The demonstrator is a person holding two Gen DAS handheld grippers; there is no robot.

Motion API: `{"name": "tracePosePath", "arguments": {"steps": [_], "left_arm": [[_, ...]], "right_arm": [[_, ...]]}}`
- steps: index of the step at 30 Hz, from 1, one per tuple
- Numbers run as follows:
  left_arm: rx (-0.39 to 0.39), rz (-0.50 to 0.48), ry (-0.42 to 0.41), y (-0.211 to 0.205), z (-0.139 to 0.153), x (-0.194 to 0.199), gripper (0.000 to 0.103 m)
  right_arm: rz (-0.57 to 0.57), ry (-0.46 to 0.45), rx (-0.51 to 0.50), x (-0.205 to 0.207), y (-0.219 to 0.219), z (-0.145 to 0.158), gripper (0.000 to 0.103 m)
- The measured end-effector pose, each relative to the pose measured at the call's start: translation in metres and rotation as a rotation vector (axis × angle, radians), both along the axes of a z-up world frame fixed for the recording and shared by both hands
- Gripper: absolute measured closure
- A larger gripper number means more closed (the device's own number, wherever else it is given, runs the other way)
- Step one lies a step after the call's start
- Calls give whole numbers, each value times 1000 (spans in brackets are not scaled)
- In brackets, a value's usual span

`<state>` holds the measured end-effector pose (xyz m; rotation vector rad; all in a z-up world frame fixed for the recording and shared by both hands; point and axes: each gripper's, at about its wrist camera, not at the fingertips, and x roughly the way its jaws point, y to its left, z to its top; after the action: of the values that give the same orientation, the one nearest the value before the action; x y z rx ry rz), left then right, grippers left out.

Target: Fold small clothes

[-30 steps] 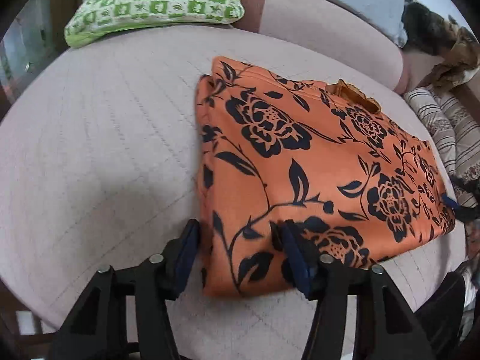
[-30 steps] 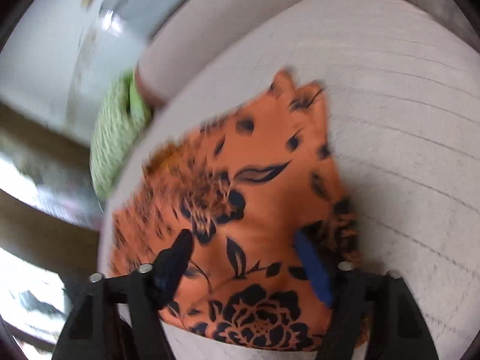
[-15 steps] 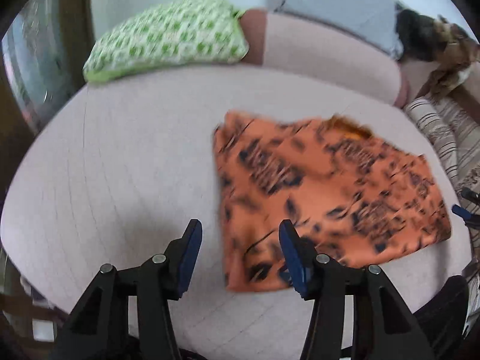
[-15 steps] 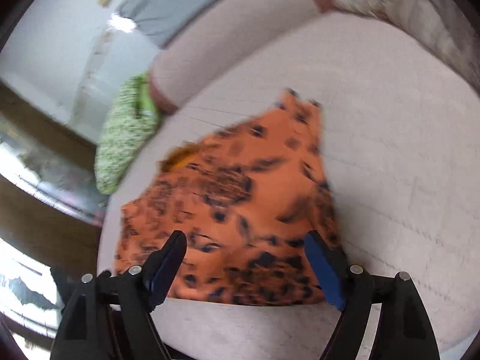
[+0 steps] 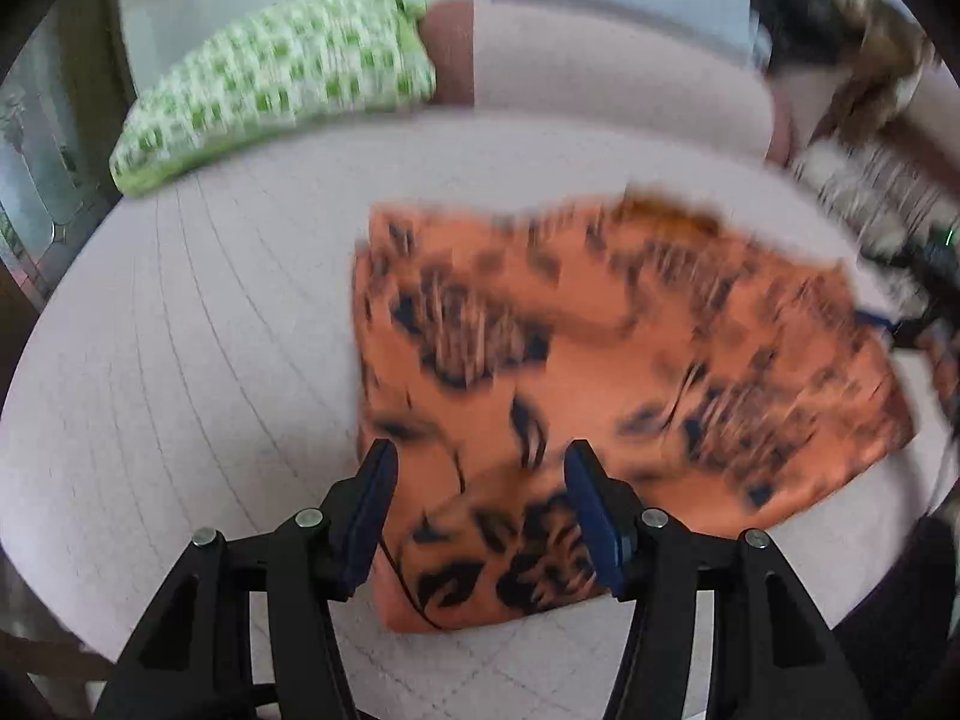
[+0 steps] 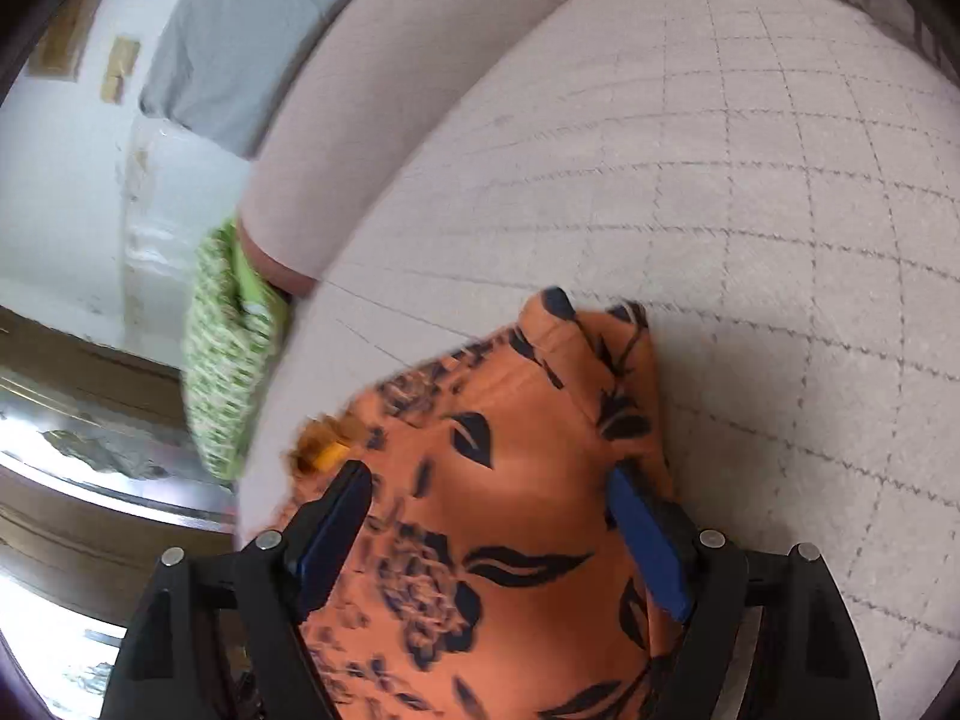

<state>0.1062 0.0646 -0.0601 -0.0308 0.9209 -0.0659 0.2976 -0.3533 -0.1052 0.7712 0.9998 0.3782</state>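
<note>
An orange garment with a black flower print [image 5: 600, 372] lies folded into a rough rectangle on the pale quilted sofa seat [image 5: 210, 330]. It also shows in the right wrist view [image 6: 510, 510]. My left gripper [image 5: 480, 510] is open, its jaws hovering over the garment's near left corner. My right gripper [image 6: 492, 540] is open, its jaws spread over the garment's other end. Neither holds cloth. The left view is blurred by motion.
A green-and-white checked cushion [image 5: 276, 84] lies at the back left of the seat against the sofa backrest [image 5: 612, 78]. A striped cloth [image 5: 870, 198] lies at the right. The cushion also shows in the right wrist view [image 6: 228, 348].
Both grippers pulled back and up from the garment half a second ago, then came closer over it again. The garment stays folded in place.
</note>
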Motion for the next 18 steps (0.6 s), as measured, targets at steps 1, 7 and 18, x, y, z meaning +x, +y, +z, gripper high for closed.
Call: {"name": "tracePosePath", "arguments": {"steps": [1, 7, 18], "left_arm": [[-6, -4, -25, 2, 10, 4, 44], [-116, -62, -35, -1, 13, 69, 44], [-14, 38, 105, 0, -43, 109, 42]], "right_arm": [[22, -34, -2, -2, 3, 7, 20], [44, 22, -6, 27, -5, -23, 20], [115, -80, 26, 10, 4, -1, 18]]}}
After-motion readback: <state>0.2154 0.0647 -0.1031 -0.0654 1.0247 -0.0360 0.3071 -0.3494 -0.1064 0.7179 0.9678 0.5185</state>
